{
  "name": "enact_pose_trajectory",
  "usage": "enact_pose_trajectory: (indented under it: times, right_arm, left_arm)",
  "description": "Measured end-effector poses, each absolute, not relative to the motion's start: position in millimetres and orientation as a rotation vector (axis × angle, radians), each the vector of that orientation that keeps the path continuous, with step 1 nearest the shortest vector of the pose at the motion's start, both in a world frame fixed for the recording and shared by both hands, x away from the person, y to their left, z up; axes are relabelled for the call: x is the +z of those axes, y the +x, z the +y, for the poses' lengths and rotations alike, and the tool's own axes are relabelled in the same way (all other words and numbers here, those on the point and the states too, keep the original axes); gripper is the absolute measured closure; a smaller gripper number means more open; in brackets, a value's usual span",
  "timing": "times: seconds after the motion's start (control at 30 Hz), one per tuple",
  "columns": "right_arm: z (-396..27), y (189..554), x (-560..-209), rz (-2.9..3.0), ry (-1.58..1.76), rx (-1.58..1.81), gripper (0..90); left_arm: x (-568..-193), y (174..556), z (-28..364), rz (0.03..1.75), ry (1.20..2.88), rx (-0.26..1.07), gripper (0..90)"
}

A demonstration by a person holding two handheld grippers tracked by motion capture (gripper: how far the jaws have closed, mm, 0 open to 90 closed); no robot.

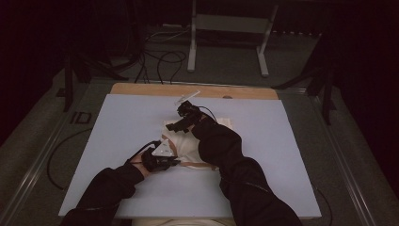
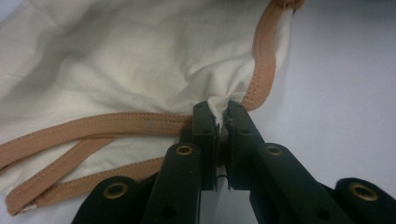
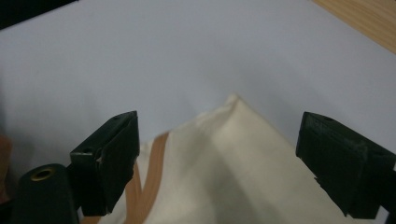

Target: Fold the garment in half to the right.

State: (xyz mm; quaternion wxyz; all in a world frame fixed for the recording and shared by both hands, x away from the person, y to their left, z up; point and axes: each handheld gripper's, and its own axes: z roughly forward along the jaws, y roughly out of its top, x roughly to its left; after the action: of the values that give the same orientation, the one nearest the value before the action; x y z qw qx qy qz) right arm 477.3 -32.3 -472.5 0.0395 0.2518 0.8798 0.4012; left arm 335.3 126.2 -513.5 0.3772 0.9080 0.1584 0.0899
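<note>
White cloth [image 2: 116, 60] lies mid-board [image 1: 263, 136], bare board all round. Left gripper [image 2: 223, 122] clamps its tan-trimmed edge [image 2: 264, 60]. Right gripper [image 3: 217, 158] gapes over a corner.

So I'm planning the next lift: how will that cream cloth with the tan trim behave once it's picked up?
Probably floppy: the cream cloth lies wrinkled and bunches where the left gripper pinches it, so it should drape rather than hold shape. It looks thin, so likely light. The tan trim is stitched and thicker, perhaps a firmer hold. The right gripper stands open over a corner.

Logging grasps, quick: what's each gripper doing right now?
Left gripper: shut on the cloth at its tan trim.
Right gripper: open, jaws wide either side of a cloth corner, holding nothing.
</note>
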Motion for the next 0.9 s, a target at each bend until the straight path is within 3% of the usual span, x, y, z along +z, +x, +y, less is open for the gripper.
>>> enact_pose_trajectory:
  times: [0.33,0.5,0.6,0.73,0.9]
  right_arm:
    - [-5,493,-485,2.702,0.858,1.185,14.1]
    - [8,493,-490,2.653,0.856,1.129,37.7]
    - [13,494,-492,2.621,0.873,1.098,45.7]
    - [20,495,-500,2.62,0.882,1.038,53.2]
    - [25,497,-508,2.642,0.879,0.985,55.1]
  left_arm:
    - [-513,334,127,0.403,2.316,0.235,85.4]
    - [-514,335,127,0.405,2.315,0.232,85.3]
    - [-514,334,127,0.405,2.315,0.231,85.4]
    - [-513,334,128,0.394,2.324,0.243,85.3]
    - [-513,334,127,0.397,2.32,0.238,85.3]
